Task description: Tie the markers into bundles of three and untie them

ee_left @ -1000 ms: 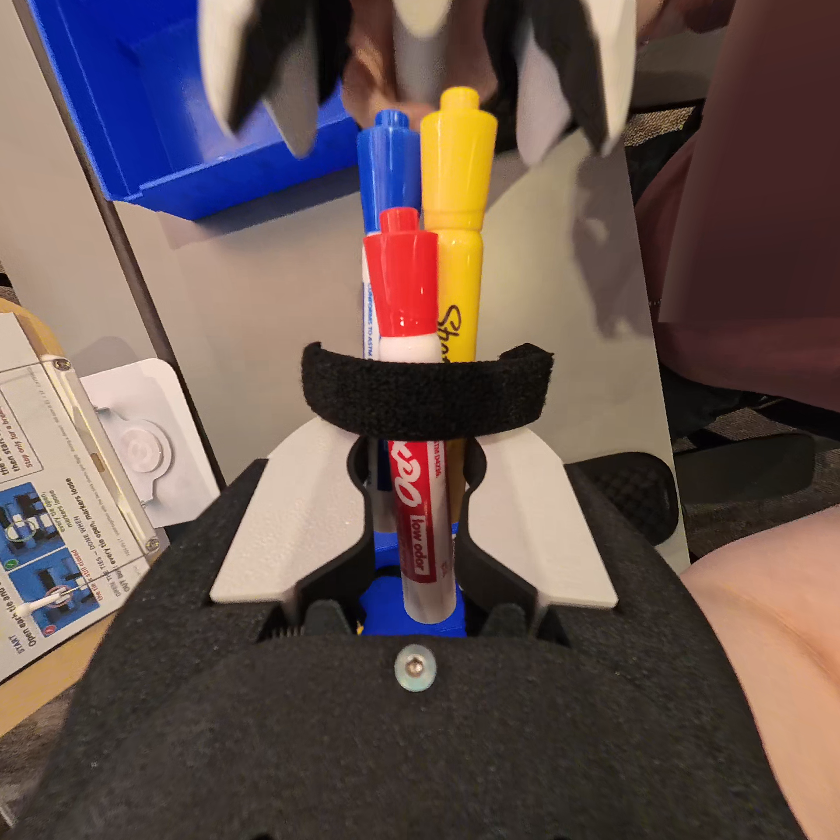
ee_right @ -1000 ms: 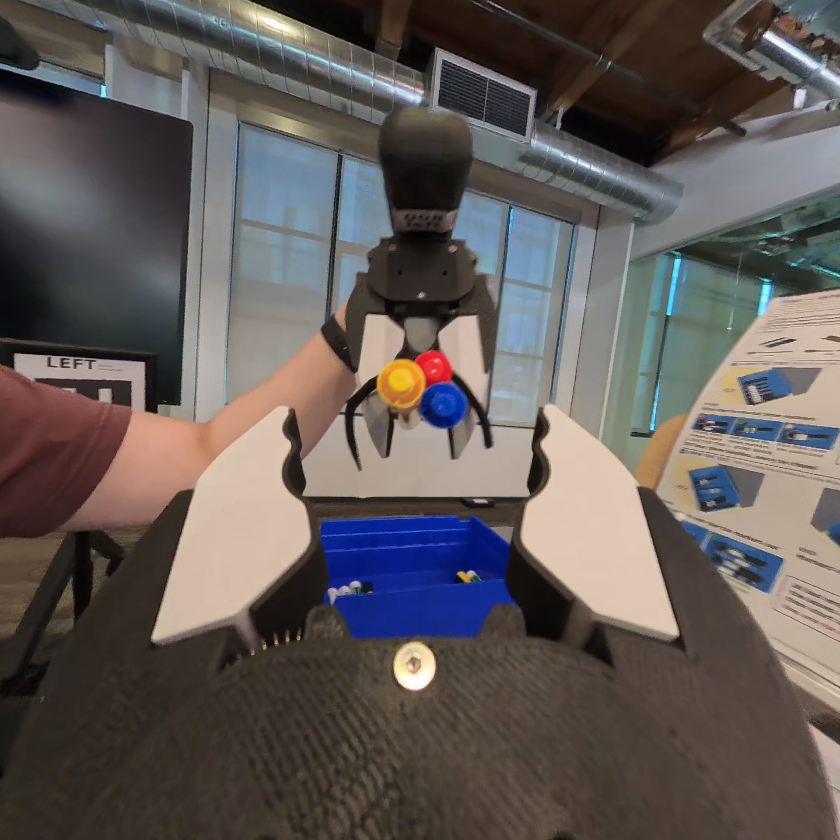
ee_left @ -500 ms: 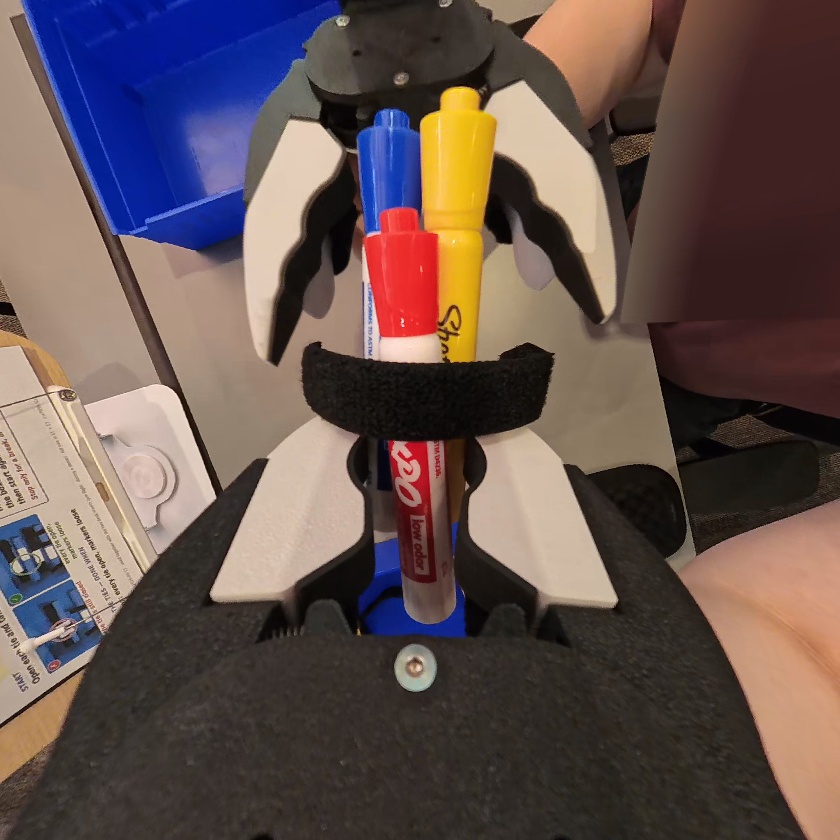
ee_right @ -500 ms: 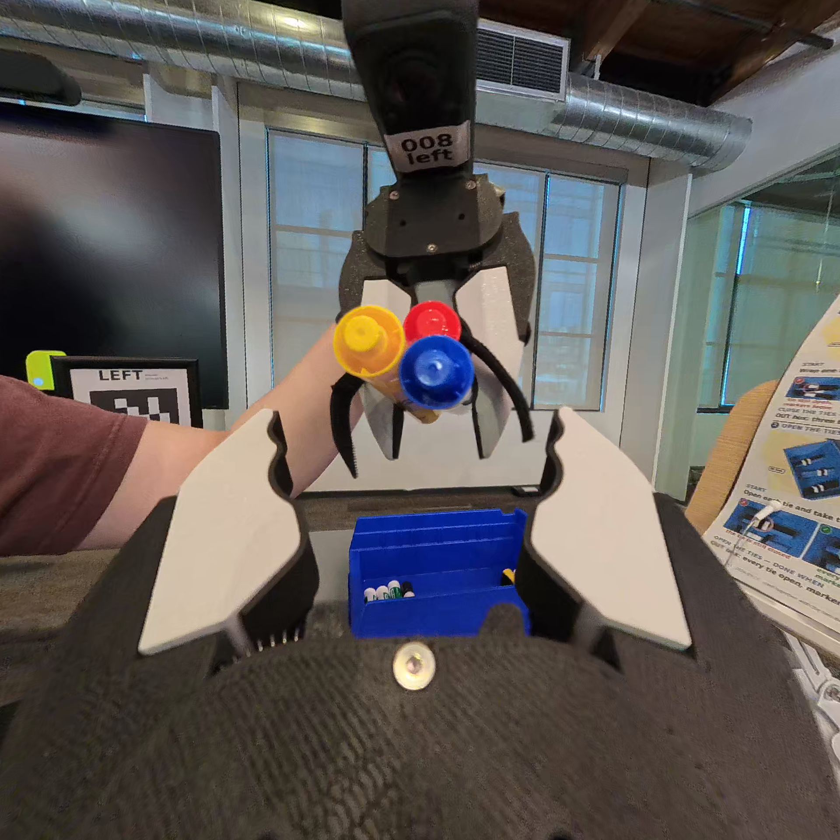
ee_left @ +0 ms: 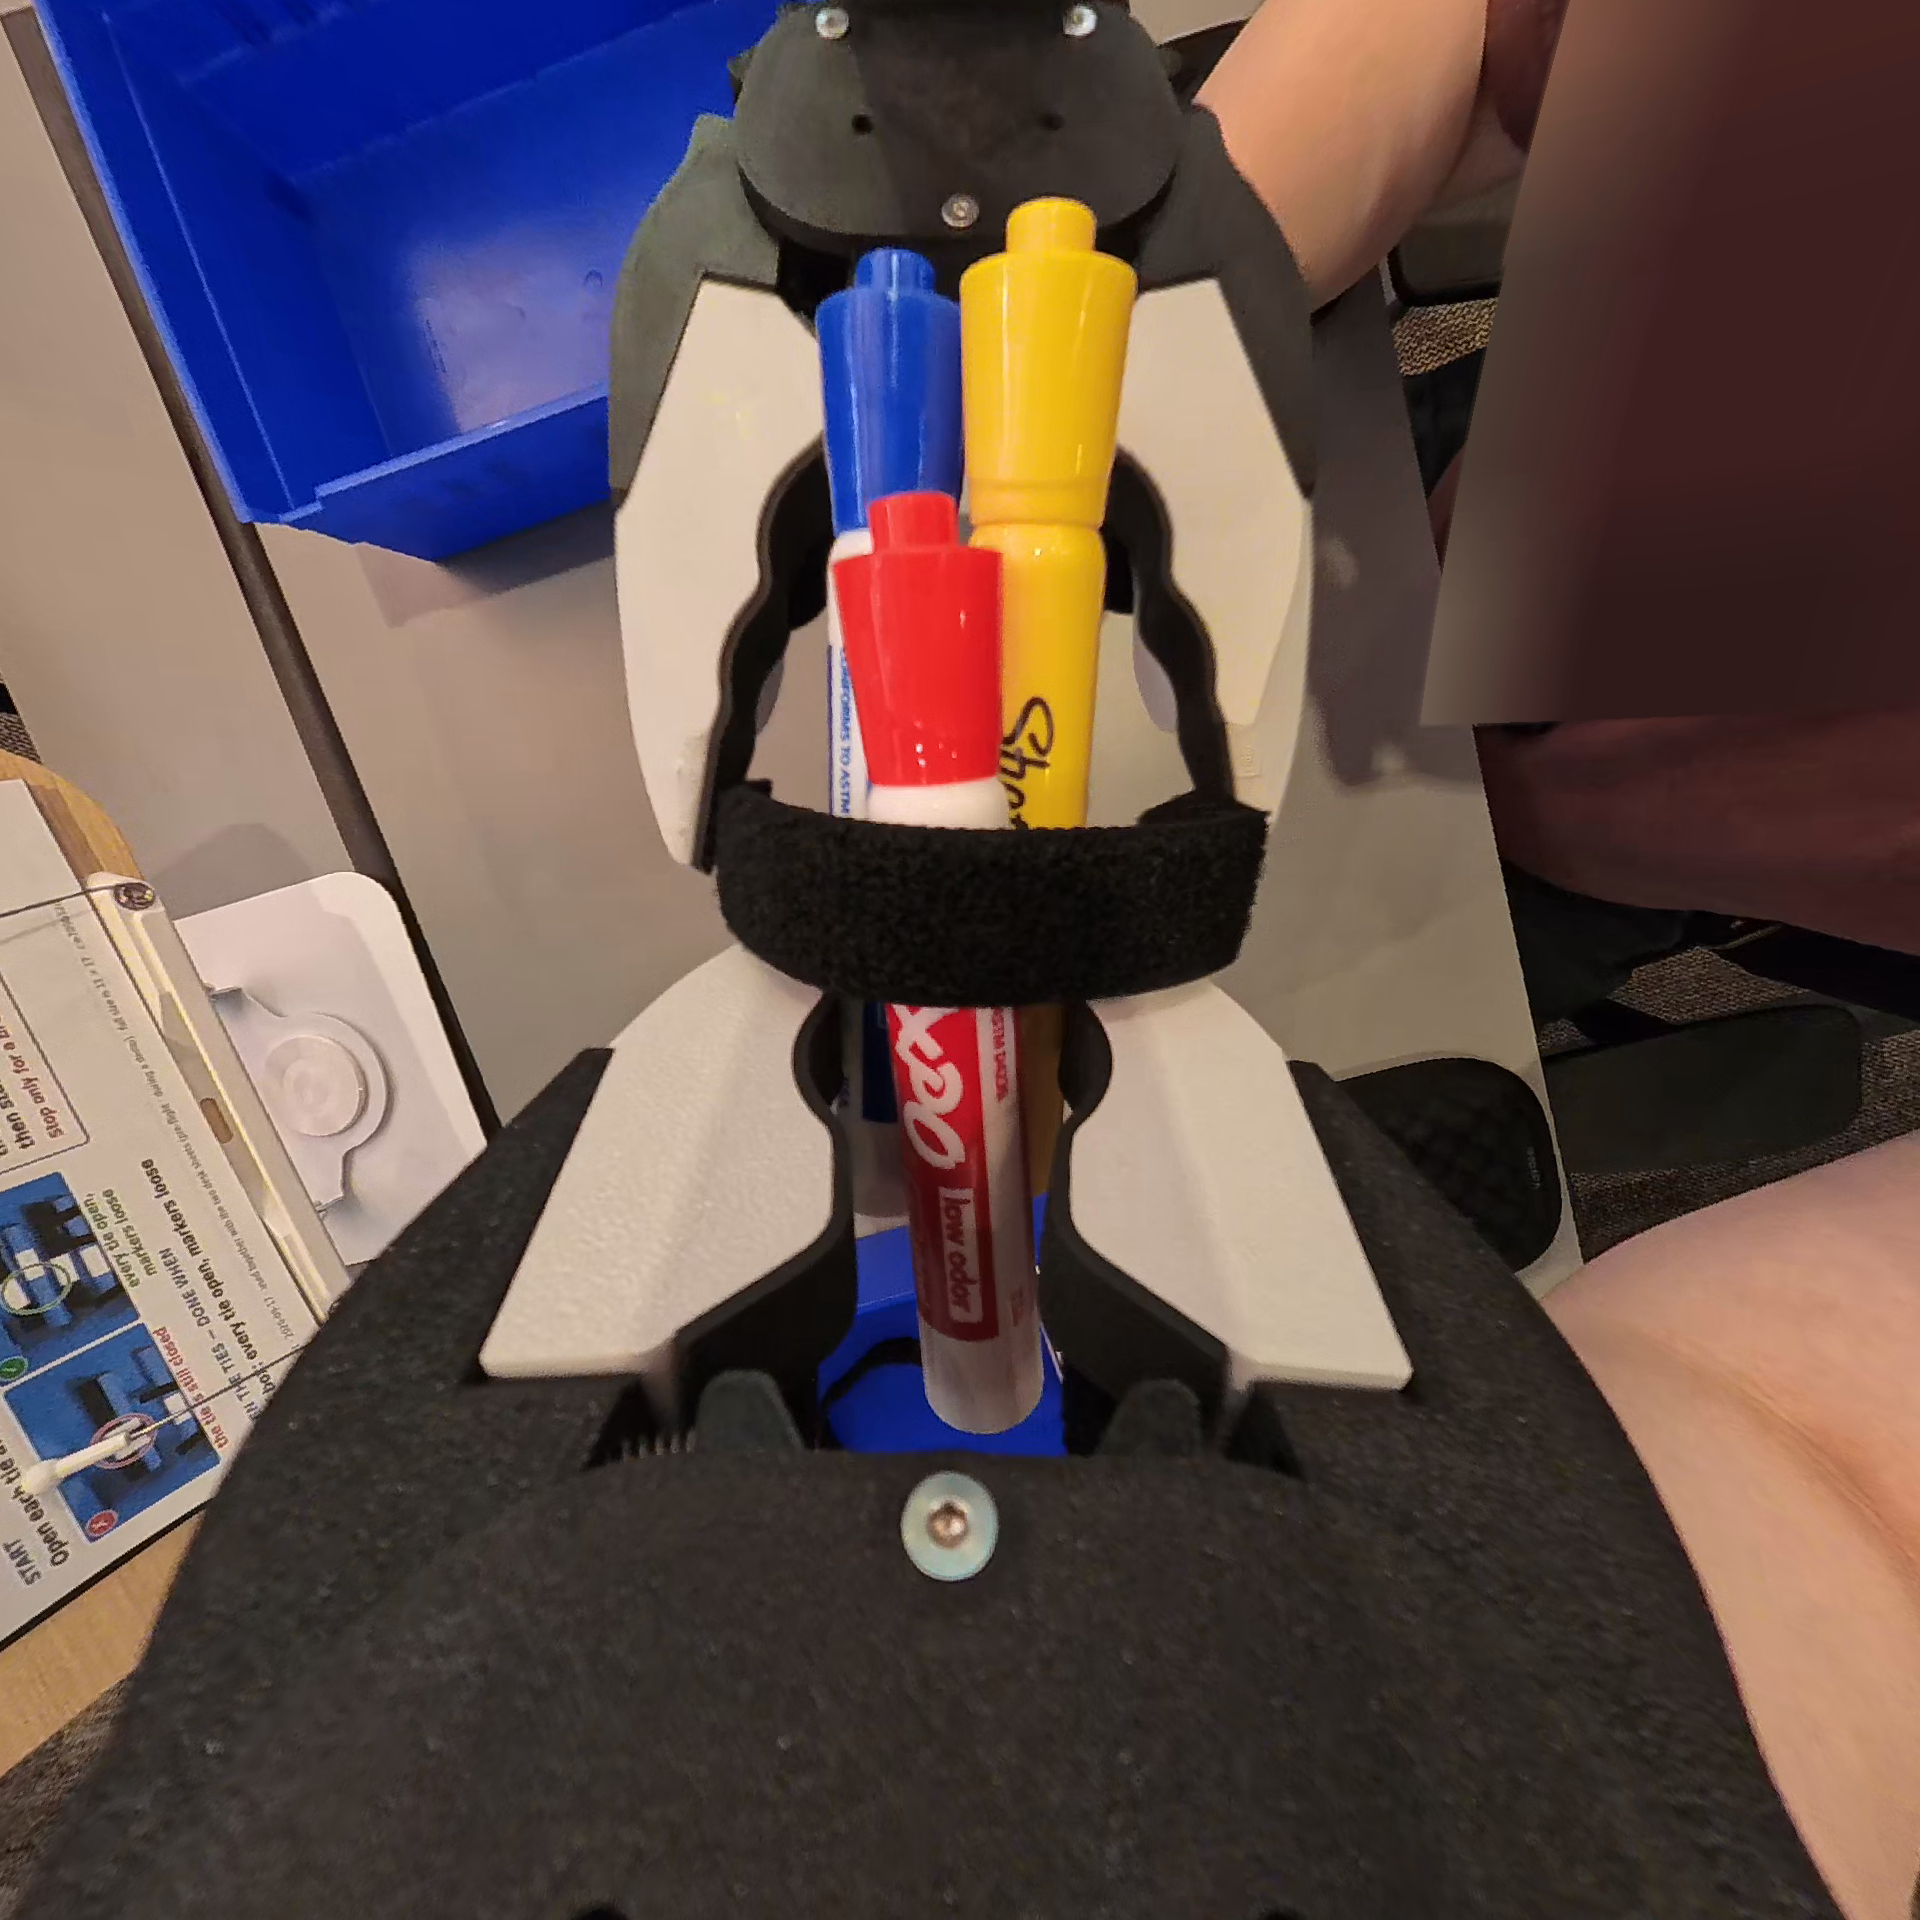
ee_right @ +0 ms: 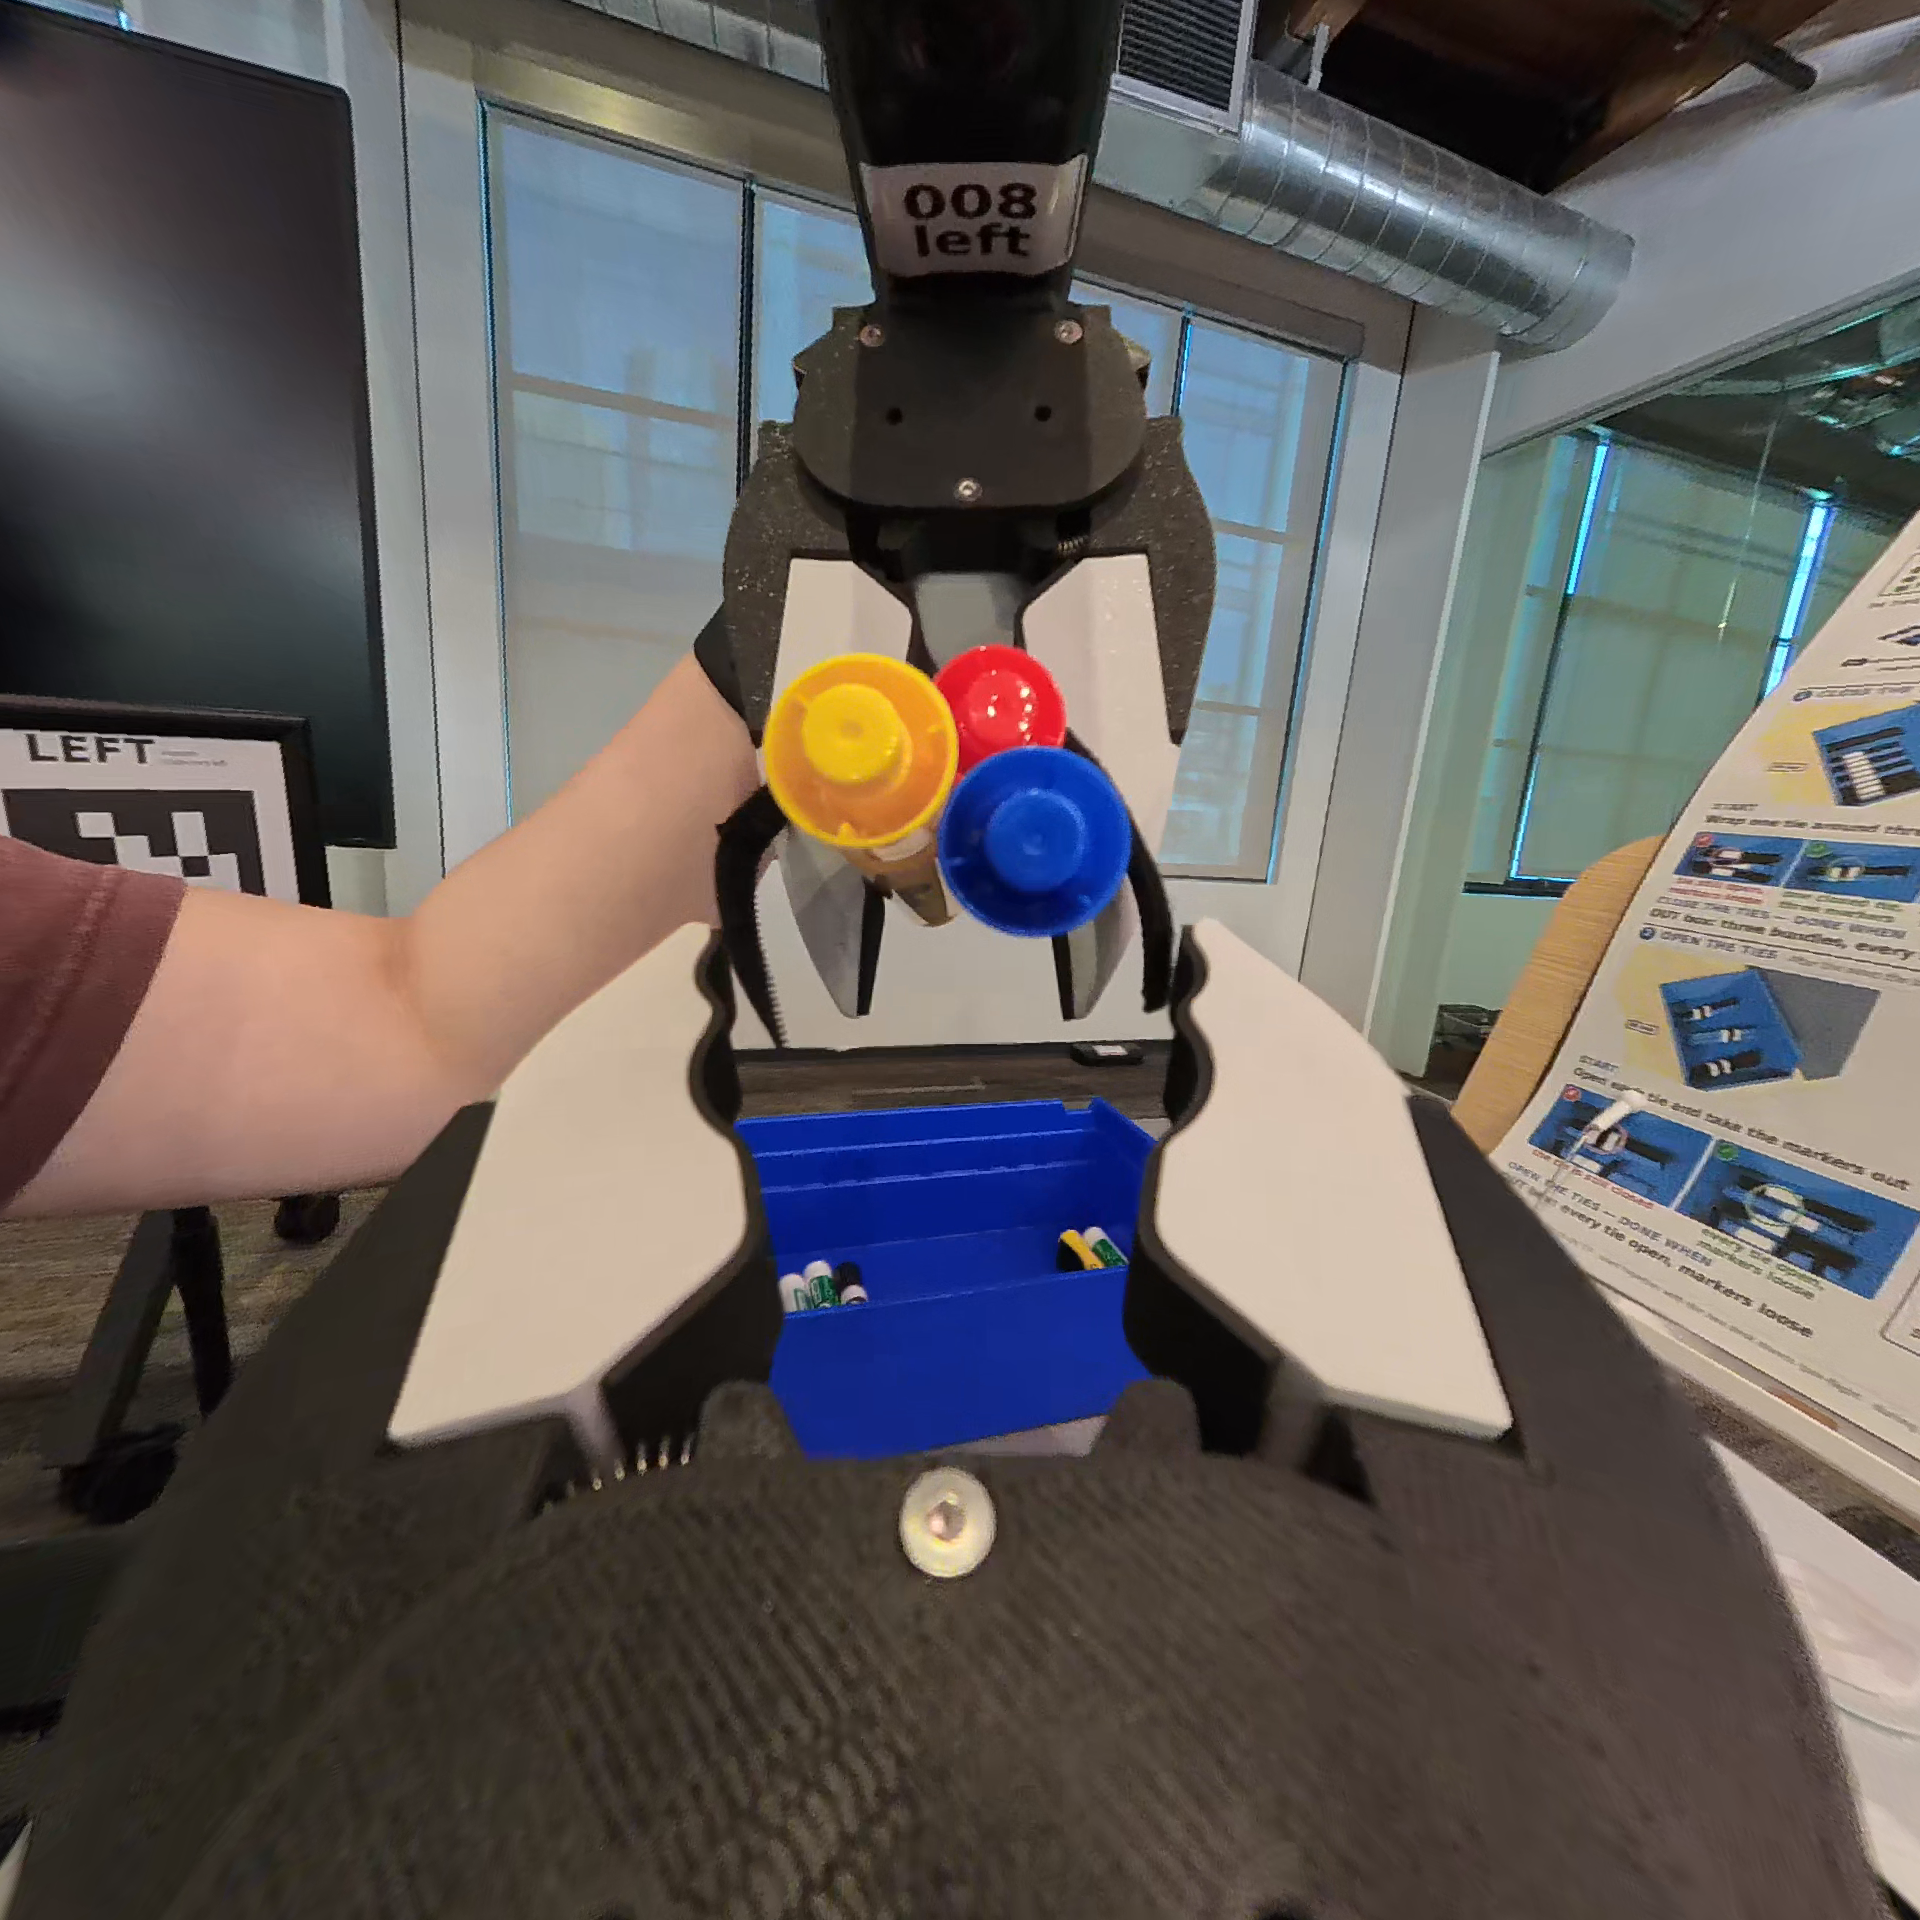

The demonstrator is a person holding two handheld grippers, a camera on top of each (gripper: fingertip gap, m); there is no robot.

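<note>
My left gripper (ee_left: 951,1023) is shut on three markers held side by side: a red marker (ee_left: 920,644), a blue marker (ee_left: 888,384) and a yellow marker (ee_left: 1044,416). A black hook-and-loop strap (ee_left: 987,904) loops around them just past my left fingertips. My right gripper (ee_left: 977,831) faces them, open, its fingers on either side of the caps and its tips at the strap. In the right wrist view my right gripper (ee_right: 951,966) is open and empty. The left gripper (ee_right: 966,987) is straight ahead, with the yellow (ee_right: 857,743), red (ee_right: 997,696) and blue (ee_right: 1034,842) caps pointing at the camera.
A blue bin (ee_right: 935,1351) on the table below holds several loose markers (ee_right: 821,1283). It also shows in the left wrist view (ee_left: 416,260). An instruction sheet (ee_right: 1745,1039) stands to the right. A person's forearm (ee_right: 416,997) reaches in from the left. Left and right tips are no more than a few centimetres apart.
My right gripper has moved in toward the left one, still open; its fingers now straddle the marker caps down to the strap. The left gripper's hold has not changed.
</note>
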